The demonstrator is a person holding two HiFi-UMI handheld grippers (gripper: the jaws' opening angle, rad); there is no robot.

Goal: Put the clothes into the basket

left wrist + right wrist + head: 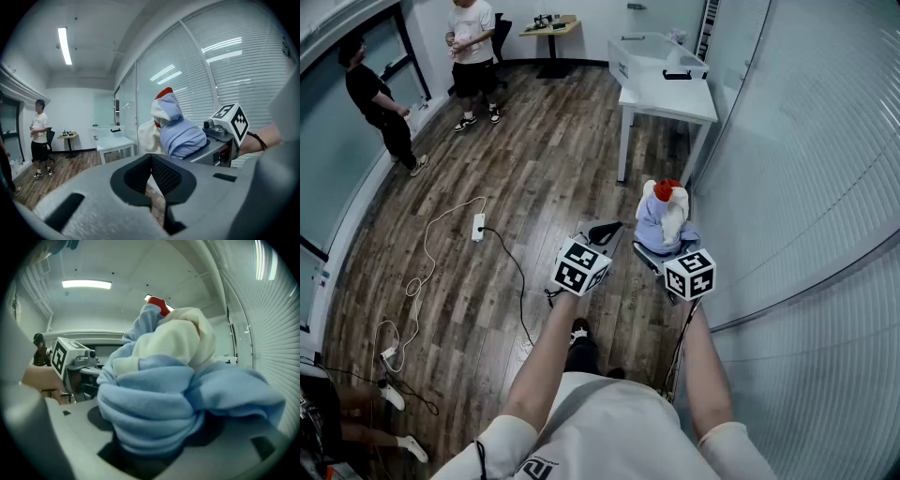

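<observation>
A bundle of clothes, light blue with cream and a red tip, sits bunched between the jaws of my right gripper, which is shut on it. In the right gripper view the clothes bundle fills the middle and hides the right gripper's pads. The left gripper hovers just left of the bundle, its jaws together and empty. Seen from the left gripper, the bundle rises above the right gripper. A pale basket stands on the white table ahead.
A glass wall with blinds runs close along the right. Cables and a power strip lie on the wood floor to the left. Two people stand at the far left, near a small wooden table.
</observation>
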